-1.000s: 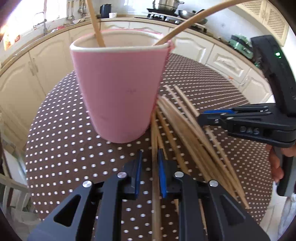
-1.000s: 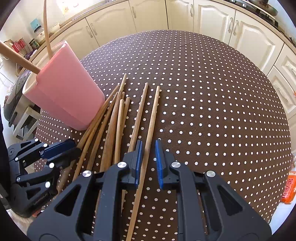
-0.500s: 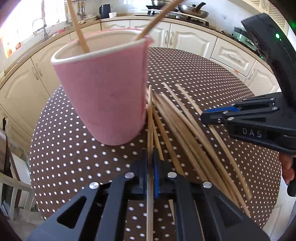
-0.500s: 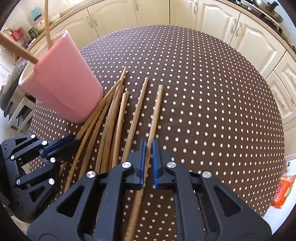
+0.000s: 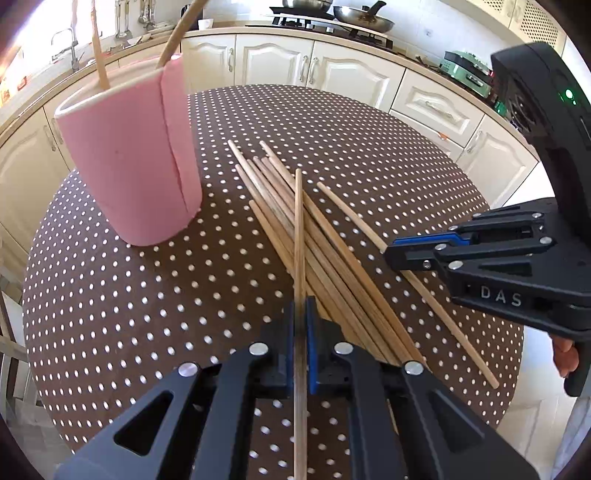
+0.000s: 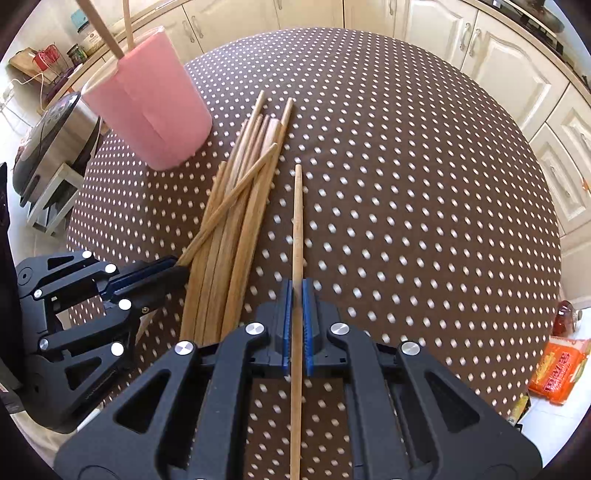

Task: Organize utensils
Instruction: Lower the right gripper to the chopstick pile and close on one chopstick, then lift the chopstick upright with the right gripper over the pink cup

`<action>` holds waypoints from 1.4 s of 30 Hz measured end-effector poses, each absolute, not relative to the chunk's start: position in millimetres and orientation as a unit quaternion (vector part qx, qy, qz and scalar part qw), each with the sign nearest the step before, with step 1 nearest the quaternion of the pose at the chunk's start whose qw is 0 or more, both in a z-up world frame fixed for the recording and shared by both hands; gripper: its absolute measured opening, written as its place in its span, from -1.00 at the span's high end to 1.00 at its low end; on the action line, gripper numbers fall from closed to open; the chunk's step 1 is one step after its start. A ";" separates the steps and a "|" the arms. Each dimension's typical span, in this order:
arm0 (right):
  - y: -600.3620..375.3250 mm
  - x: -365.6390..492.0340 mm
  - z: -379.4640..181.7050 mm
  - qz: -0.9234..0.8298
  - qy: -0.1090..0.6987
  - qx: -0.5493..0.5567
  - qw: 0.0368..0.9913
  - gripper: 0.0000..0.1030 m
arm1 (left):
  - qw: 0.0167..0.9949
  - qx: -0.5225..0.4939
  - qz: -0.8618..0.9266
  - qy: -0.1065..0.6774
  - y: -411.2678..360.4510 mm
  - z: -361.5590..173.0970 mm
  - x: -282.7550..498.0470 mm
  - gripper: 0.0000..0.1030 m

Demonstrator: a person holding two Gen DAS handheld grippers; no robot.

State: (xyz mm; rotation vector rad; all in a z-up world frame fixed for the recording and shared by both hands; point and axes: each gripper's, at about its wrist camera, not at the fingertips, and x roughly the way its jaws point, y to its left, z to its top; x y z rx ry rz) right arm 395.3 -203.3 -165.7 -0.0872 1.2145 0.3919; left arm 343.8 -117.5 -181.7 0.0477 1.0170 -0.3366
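A pink cup [image 5: 129,158] stands on the round dotted table [image 5: 110,295] with two wooden chopsticks [image 5: 99,55] in it; it also shows in the right wrist view [image 6: 151,107]. Several loose chopsticks [image 5: 317,251] lie in a pile right of the cup, also seen in the right wrist view [image 6: 229,229]. My left gripper [image 5: 300,321] is shut on one chopstick [image 5: 298,229], lifted over the pile. My right gripper [image 6: 294,295] is shut on another chopstick [image 6: 296,221], right of the pile. Each gripper shows in the other's view: the right gripper [image 5: 402,254], the left gripper [image 6: 166,269].
White kitchen cabinets [image 5: 332,70] and a counter with pans [image 5: 362,18] ring the table. A metal cooker [image 6: 48,140] stands on a stool beyond the table's left edge. An orange packet [image 6: 557,373] lies on the floor at right.
Both grippers closed on a chopstick each and raised them. Both views have pulled back from the cup, which now sits further away at the left.
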 end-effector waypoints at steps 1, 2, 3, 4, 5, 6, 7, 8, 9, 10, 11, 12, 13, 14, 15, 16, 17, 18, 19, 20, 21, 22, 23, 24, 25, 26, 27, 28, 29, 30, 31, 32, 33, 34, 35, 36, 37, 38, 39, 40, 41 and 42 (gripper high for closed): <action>-206.3 393.5 -166.1 0.182 0.567 -0.040 0.803 0.88 | 0.860 0.018 -0.159 0.484 -117.3 -183.1 342.4 0.88; -210.2 392.4 -166.4 0.181 0.567 -0.040 0.802 0.88 | 0.860 0.012 -0.157 0.485 -116.9 -184.2 343.5 0.88; -216.3 389.6 -166.2 0.180 0.567 -0.038 0.803 0.88 | 0.860 0.005 -0.154 0.487 -115.0 -184.6 346.3 0.87; -217.9 389.3 -166.3 0.178 0.568 -0.036 0.803 0.88 | 0.858 0.001 -0.153 0.490 -111.4 -184.5 348.9 0.87; -219.3 389.0 -166.1 0.179 0.569 -0.036 0.802 0.88 | 0.856 0.003 -0.152 0.493 -108.9 -183.7 352.5 0.87; -220.2 390.8 -164.7 0.179 0.570 -0.034 0.801 0.88 | 0.856 0.012 -0.152 0.495 -100.8 -181.5 355.7 0.86; -220.1 396.7 -161.9 0.179 0.571 -0.033 0.800 0.87 | 0.855 0.025 -0.150 0.496 -102.6 -180.6 360.3 0.86; -221.4 398.3 -161.3 0.179 0.572 -0.032 0.800 0.87 | 0.853 0.032 -0.148 0.499 -102.9 -178.7 365.5 0.85; -222.3 402.2 -161.0 0.179 0.574 -0.031 0.799 0.87 | 0.851 0.035 -0.146 0.503 -104.3 -177.9 368.9 0.84; -222.7 404.4 -160.6 0.179 0.575 -0.029 0.798 0.87 | 0.849 0.036 -0.145 0.506 -106.2 -176.7 373.3 0.80; -218.3 409.2 -160.4 0.184 0.573 -0.028 0.798 0.87 | 0.848 0.039 -0.142 0.510 -107.2 -175.7 377.9 0.65; -214.4 413.4 -160.3 0.185 0.574 -0.029 0.797 0.87 | 0.847 0.042 -0.137 0.511 -106.3 -175.5 381.9 0.53; -212.2 415.1 -160.5 0.185 0.576 -0.031 0.796 0.87 | 0.846 0.044 -0.136 0.513 -107.1 -175.3 386.8 0.46; -207.5 418.6 -159.9 0.184 0.577 -0.036 0.795 0.87 | 0.845 0.046 -0.137 0.516 -107.7 -174.9 391.1 0.46; -205.9 419.3 -159.8 0.183 0.577 -0.040 0.795 0.87 | 0.843 0.046 -0.138 0.518 -107.0 -175.9 394.0 0.46; -204.0 420.3 -160.1 0.183 0.578 -0.044 0.794 0.87 | 0.841 0.051 -0.140 0.521 -108.7 -175.7 397.9 0.46; -202.0 421.2 -159.8 0.182 0.579 -0.050 0.793 0.87 | 0.838 0.056 -0.142 0.523 -110.4 -176.1 401.8 0.46; -199.9 421.9 -159.6 0.181 0.580 -0.056 0.792 0.87 | 0.836 0.061 -0.143 0.526 -112.7 -175.9 405.0 0.46; -197.8 422.6 -159.5 0.180 0.581 -0.062 0.791 0.87 | 0.834 0.068 -0.143 0.529 -115.5 -175.5 408.2 0.46; -196.7 424.7 -159.4 0.180 0.581 -0.065 0.791 0.87 | 0.832 0.072 -0.144 0.531 -117.7 -175.7 410.9 0.46; -194.2 426.0 -159.4 0.180 0.581 -0.068 0.791 0.88 | 0.831 0.074 -0.145 0.533 -118.4 -176.4 413.6 0.46; -189.8 427.8 -159.7 0.179 0.581 -0.070 0.791 0.88 | 0.830 0.074 -0.145 0.533 -118.4 -177.0 414.7 0.48; -189.2 426.9 -160.2 0.179 0.580 -0.069 0.791 0.88 | 0.832 0.081 -0.141 0.531 -119.1 -177.2 414.8 0.62; -188.6 426.6 -160.4 0.179 0.579 -0.068 0.792 0.88 | 0.834 0.091 -0.132 0.527 -118.4 -177.5 414.5 0.74; -188.4 426.3 -160.5 0.178 0.578 -0.066 0.794 0.88 | 0.835 0.089 -0.130 0.527 -120.9 -177.4 419.1 0.83; -188.3 424.7 -160.5 0.176 0.575 -0.063 0.796 0.88 | 0.835 0.075 -0.133 0.529 -117.2 -177.3 420.6 0.86; -188.7 423.6 -160.3 0.176 0.572 -0.061 0.799 0.88 | 0.835 0.060 -0.136 0.529 -112.6 -177.7 421.3 0.87; -188.0 422.5 -160.2 0.176 0.570 -0.058 0.801 0.88 | 0.836 0.052 -0.138 0.528 -110.5 -177.5 421.6 0.88; -188.9 420.6 -158.7 0.176 0.564 -0.054 0.805 0.88 | 0.838 0.046 -0.140 0.526 -108.2 -177.7 421.2 0.88; -190.9 418.7 -156.0 0.176 0.559 -0.051 0.809 0.88 | 0.840 0.038 -0.140 0.523 -106.5 -177.4 420.3 0.88; -195.6 416.1 -151.9 0.179 0.551 -0.044 0.814 0.88 | 0.842 0.032 -0.140 0.519 -102.5 -177.0 417.5 0.88; -199.9 413.9 -149.0 0.182 0.545 -0.038 0.818 0.88 | 0.846 0.024 -0.141 0.513 -98.5 -176.3 413.2 0.88; -201.7 411.8 -144.7 0.182 0.539 -0.035 0.822 0.88 | 0.850 0.017 -0.145 0.507 -96.8 -174.0 410.5 0.88; -202.8 410.0 -140.1 0.182 0.533 -0.031 0.826 0.88 | 0.856 0.009 -0.148 0.496 -93.7 -168.9 406.3 0.88; -204.7 407.5 -133.1 0.183 0.522 -0.025 0.832 0.88 | 0.862 0.002 -0.151 0.485 -91.6 -163.7 402.3 0.88; -206.2 405.3 -126.7 0.186 0.515 -0.019 0.837 0.88 | 0.868 -0.002 -0.156 0.471 -89.3 -158.0 396.2 0.88; -208.1 403.1 -121.9 0.189 0.509 -0.014 0.840 0.88 | 0.874 -0.005 -0.159 0.459 -89.2 -153.3 393.2 0.88; -209.9 400.6 -114.7 0.191 0.497 -0.009 0.846 0.88 | 0.879 -0.007 -0.165 0.446 -88.8 -145.6 387.8 0.88; -211.7 398.0 -107.9 0.193 0.488 -0.004 0.851 0.88 | 0.885 -0.010 -0.170 0.433 -88.4 -137.3 380.6 0.88; -213.2 395.9 -102.8 0.194 0.480 0.001 0.855 0.88 | 0.890 -0.011 -0.173 0.422 -87.9 -131.4 375.4 0.88; -213.8 392.2 -95.1 0.196 0.468 0.007 0.861 0.88 | 0.895 -0.014 -0.179 0.408 -86.7 -123.6 369.6 0.88; -218.0 390.3 -89.0 0.198 0.461 0.010 0.865 0.88 | 0.900 -0.018 -0.182 0.395 -84.5 -115.9 364.3 0.88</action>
